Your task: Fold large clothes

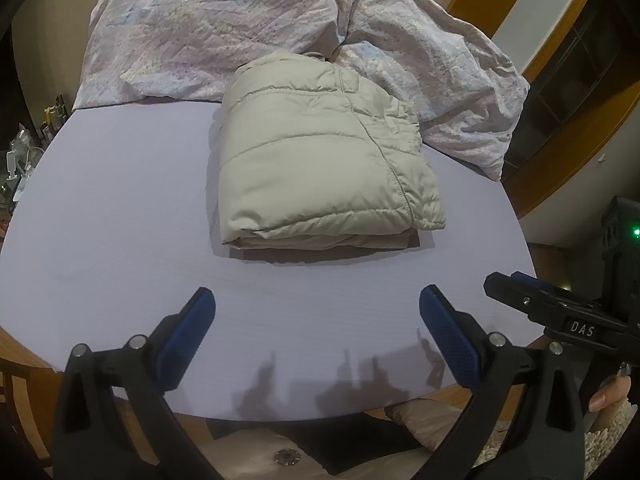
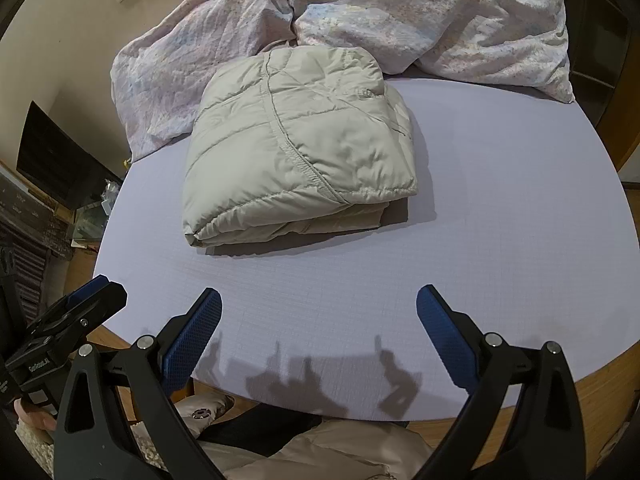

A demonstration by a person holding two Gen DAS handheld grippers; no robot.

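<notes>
One folded beige puffer jacket [image 1: 324, 160], centre frame. One crumpled floral duvet [image 1: 224, 28] across the top. One lilac-sheeted bed [image 1: 120, 208]. Two tools: left tool [image 1: 316, 312], right tool [image 2: 318, 312], each with two blue-padded fingers.

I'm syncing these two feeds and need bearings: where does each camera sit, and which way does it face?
Left wrist: on the left gripper, open, looking across the bed at the folded jacket; the right gripper and a fingertip show at right.
Right wrist: on the right gripper, open, facing the same jacket from further right; the left gripper shows at left.
Shared: jacket, bed, rumpled duvet.
</notes>
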